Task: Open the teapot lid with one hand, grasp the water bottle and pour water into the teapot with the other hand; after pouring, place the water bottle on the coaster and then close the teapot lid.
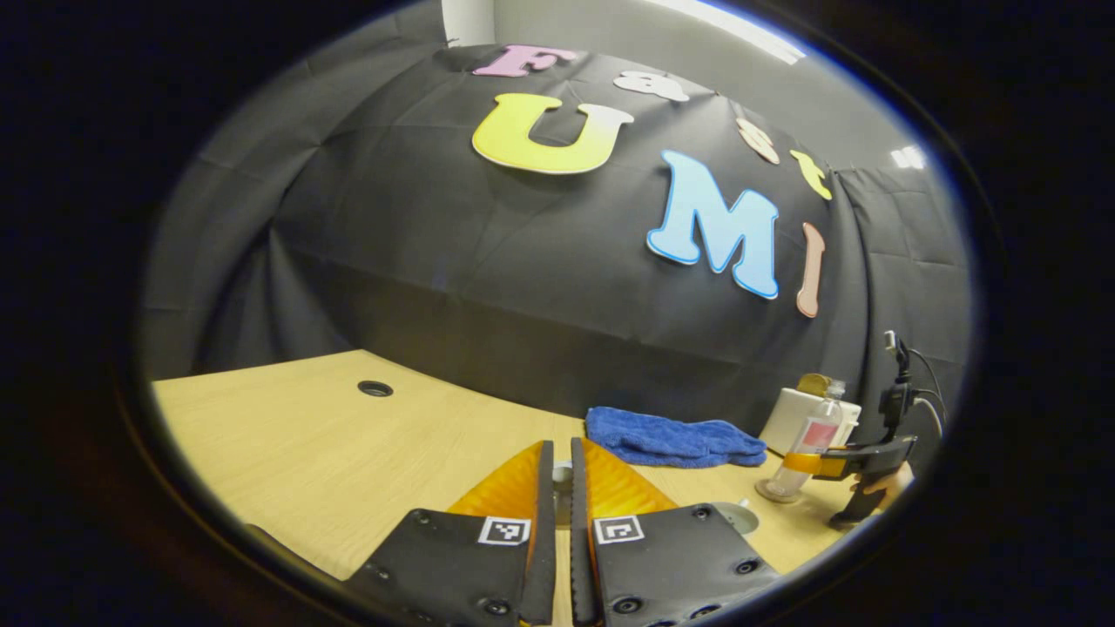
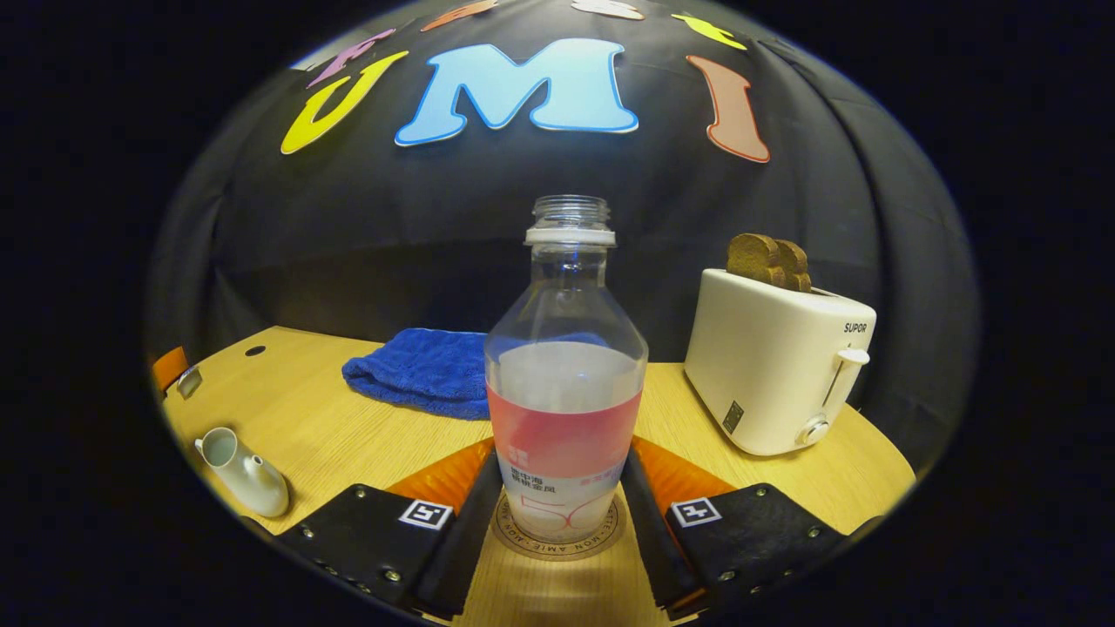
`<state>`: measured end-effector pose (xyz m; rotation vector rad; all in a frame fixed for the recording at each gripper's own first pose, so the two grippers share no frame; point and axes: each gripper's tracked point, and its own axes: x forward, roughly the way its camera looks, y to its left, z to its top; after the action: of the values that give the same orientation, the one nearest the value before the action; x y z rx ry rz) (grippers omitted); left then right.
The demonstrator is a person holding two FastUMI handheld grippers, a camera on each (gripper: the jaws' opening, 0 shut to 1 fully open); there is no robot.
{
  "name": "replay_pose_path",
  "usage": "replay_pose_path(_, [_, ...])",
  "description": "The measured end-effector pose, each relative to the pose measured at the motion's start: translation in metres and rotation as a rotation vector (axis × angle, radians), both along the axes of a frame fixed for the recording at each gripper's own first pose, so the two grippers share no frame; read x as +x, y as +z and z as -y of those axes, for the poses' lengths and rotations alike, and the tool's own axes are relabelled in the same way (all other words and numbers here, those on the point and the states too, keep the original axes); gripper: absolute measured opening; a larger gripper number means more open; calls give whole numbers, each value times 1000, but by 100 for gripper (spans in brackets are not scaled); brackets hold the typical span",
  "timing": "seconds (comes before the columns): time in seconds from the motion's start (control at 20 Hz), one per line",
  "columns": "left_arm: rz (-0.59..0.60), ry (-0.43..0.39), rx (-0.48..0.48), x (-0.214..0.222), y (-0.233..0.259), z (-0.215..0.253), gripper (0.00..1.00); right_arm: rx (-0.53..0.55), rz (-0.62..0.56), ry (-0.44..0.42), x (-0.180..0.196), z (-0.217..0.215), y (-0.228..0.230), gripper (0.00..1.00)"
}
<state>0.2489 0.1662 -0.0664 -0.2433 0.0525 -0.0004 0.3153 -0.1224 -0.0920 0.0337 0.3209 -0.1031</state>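
At the centre of the right gripper view the water bottle stands upright on the coaster, with the right tongs spread at either side; whether they touch it I cannot tell. The open teapot sits at lower left on the bench. At the bottom of the left gripper view, the left tongs pinch something small and pale, likely the lid.

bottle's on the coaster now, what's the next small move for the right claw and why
Probably open the right claw and back away: the water bottle already stands upright on the coaster, both fingers pressing it. The teapot sits open, and the left claw seems to hold its lid.
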Motion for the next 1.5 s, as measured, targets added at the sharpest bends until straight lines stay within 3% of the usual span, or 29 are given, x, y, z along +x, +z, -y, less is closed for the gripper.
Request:
replay_pose_path(0.25, [0,0,2,0,-1,0,16,6,-5,0,0,-1,0,80])
replay_pose_path(0.3, [0,0,1,0,0,1,16,4,-7,-2,0,-2,0,84])
replay_pose_path(0.35, [0,0,1,1,0,0,16,-3,-8,-6,-1,-1,0,96])
replay_pose_path(0.4, [0,0,2,0,0,0,16,-13,-6,-8,-1,-1,1,96])
replay_pose_path(0.7, [8,-3,0,-1,2,1,13,-50,40,-27,-8,-1,20,96])
replay_pose_path(0.85, [5,-10,7,-1,1,5,16,-83,64,-23,-12,3,31,96])
replay_pose_path(1.1, [8,-32,30,-2,3,15,13,-25,78,-12,-18,1,42,95])
replay_pose_path(1.45, [25,-69,36,-6,9,32,16,-33,118,-8,-34,4,73,96])
replay_pose_path(1.5, [28,-78,32,-6,11,36,12,-30,128,-4,-37,2,79,96])
